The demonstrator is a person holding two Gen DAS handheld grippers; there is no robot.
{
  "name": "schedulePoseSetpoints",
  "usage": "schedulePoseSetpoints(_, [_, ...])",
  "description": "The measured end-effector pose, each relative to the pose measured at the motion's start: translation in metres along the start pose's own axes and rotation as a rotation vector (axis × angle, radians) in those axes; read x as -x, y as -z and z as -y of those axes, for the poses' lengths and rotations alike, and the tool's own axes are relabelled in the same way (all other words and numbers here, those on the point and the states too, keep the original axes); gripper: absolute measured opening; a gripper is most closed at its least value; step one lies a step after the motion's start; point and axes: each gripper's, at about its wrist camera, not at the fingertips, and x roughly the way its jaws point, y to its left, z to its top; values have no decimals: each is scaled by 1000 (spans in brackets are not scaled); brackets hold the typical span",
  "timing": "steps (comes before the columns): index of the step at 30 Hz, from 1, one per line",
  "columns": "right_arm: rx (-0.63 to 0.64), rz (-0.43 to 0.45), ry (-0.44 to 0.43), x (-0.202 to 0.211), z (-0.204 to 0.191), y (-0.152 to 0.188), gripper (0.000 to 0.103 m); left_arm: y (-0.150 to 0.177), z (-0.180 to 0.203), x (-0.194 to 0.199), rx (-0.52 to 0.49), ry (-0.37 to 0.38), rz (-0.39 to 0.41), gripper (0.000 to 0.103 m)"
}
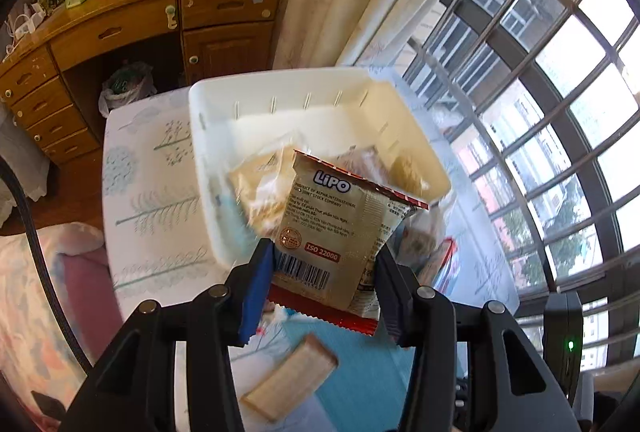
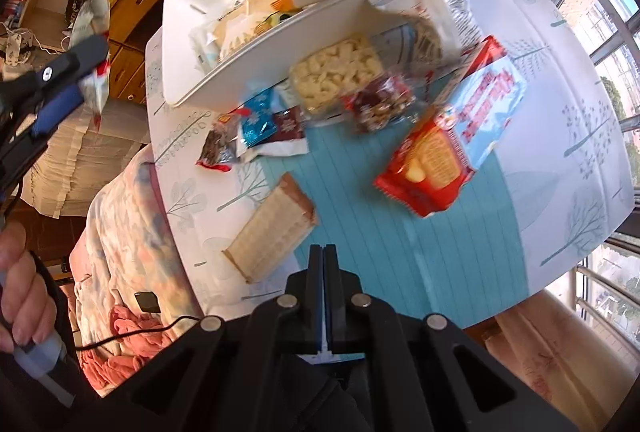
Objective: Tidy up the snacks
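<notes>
My left gripper (image 1: 324, 276) is shut on a beige Lipo snack packet (image 1: 332, 228) with red crimped ends, held in the air in front of the white bin (image 1: 216, 168). The bin holds several wrapped snacks. In the right wrist view the same left gripper (image 2: 76, 72) shows at the far left with the packet (image 2: 94, 28) in it, left of the white bin (image 2: 248, 72). My right gripper (image 2: 323, 252) is shut with nothing in it, above the table beside a tan wafer pack (image 2: 272, 228). That wafer pack (image 1: 292, 380) also lies below the left gripper.
Loose snacks lie on the tablecloth (image 2: 560, 112): a clear pack of puffed pieces (image 2: 336, 72), a red biscuit bag (image 2: 428, 168), a light blue packet (image 2: 492, 100), several small dark packets (image 2: 256, 136). A wooden desk (image 1: 132, 28) stands behind, windows (image 1: 560, 112) to the right, bedding (image 2: 128, 224) at the left.
</notes>
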Motion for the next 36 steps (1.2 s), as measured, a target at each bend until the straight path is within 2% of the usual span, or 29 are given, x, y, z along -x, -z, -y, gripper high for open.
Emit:
schedulePoseSetpoints(4, [23, -3, 15, 4, 7, -11, 0, -8, 2, -8, 34, 11, 48, 52])
schedulePoseSetpoints(6, [30, -2, 21, 5, 9, -16, 0, -12, 1, -11, 64, 20, 66, 73])
schedulePoseSetpoints(8, [32, 0, 27, 5, 10, -21, 0, -13, -1, -10, 90, 21, 80, 78])
schedulePoseSetpoints(17, [-28, 31, 29, 7, 9, -20, 1, -2, -24, -3, 139, 17, 40, 78])
schedulePoseSetpoints(28, [-179, 221, 11, 28, -1, 11, 1, 46, -65, 28, 84, 34, -23, 78])
schedulePoseSetpoints(33, [-235, 277, 6, 37, 3, 18, 1, 69, -75, 32, 39, 33, -73, 78])
schedulePoseSetpoints(36, [-287, 293, -24, 40, 13, 23, 11, 83, -79, 29, 30, 42, -105, 78])
